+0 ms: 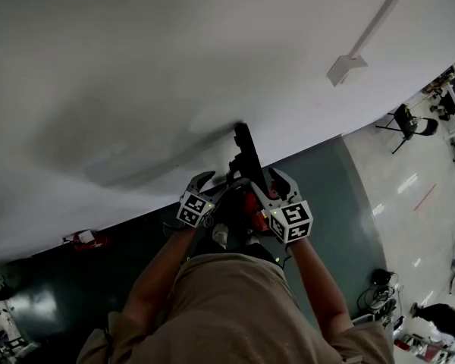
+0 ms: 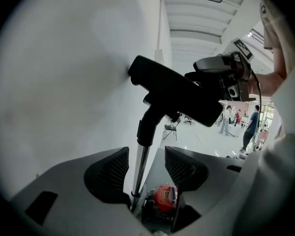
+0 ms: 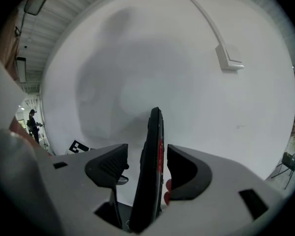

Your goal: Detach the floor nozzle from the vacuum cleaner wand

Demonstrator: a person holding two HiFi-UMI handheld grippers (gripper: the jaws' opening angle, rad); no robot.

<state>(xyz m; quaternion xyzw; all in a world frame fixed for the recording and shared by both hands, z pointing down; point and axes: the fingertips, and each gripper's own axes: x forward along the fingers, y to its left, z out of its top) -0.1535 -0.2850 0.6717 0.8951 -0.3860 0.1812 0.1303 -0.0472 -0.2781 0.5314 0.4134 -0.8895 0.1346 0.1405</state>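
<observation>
Left gripper spread, the wand between its jaws; only its view shows the floor nozzle broadside, atop the wand. Right gripper spread, the floor nozzle edge-on between its jaws; the head view shows it pointing at the white wall.

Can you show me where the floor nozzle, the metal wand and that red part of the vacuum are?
floor nozzle (image 2: pixel 179 95): left gripper view, middle of its black head.
wand (image 2: pixel 140 169): left gripper view, bare metal stretch of the tube.
red part (image 2: pixel 164 196): left gripper view, its rounded red face.
</observation>
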